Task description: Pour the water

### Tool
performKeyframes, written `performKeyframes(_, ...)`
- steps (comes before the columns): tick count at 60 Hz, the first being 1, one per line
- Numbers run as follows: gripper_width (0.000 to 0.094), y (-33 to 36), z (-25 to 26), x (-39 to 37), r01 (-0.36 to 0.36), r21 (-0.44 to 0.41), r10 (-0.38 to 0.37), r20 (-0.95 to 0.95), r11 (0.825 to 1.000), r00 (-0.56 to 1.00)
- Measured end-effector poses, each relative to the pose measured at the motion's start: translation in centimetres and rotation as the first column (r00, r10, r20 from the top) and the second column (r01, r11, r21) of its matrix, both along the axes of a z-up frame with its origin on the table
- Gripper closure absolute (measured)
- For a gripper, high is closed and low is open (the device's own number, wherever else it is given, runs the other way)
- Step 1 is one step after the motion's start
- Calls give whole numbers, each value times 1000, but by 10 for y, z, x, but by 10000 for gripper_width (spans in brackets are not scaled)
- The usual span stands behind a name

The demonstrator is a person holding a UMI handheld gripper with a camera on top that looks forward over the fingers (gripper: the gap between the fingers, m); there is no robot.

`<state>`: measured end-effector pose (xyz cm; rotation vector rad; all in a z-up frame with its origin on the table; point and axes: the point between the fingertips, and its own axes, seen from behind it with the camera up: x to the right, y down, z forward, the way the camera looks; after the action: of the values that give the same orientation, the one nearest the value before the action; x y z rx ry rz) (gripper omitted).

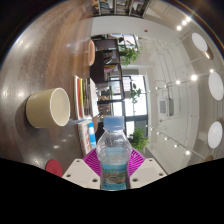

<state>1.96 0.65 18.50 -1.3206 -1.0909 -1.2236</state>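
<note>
Magenta pads (92, 160) line the fingers of the gripper (114, 168), which are closed partway onto a clear water bottle (114, 160) standing between them; both appear to press its sides. The view is rolled strongly sideways, with the room's ceiling lights off to one side. A cream cup (47, 107) lies beyond the fingers on a wooden table (45, 55), its mouth facing the bottle. Judged from this, pouring is under way or imminent; no stream is visible. The bottle's long axis runs straight ahead along the fingers, blue cap (114, 122) leading.
</note>
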Motion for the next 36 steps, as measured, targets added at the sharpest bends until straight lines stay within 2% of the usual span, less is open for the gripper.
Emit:
performKeyframes(10,648,19,-10,-23,-57,-33,65,379,998,923)
performKeyframes(21,646,29,-21,-48,-130,-49,126,709,990,694)
performKeyframes(28,646,33,-29,-50,-145,-67,142,787,987,600)
performKeyframes(36,648,33,-25,-43,-128,-63,133,736,990,664)
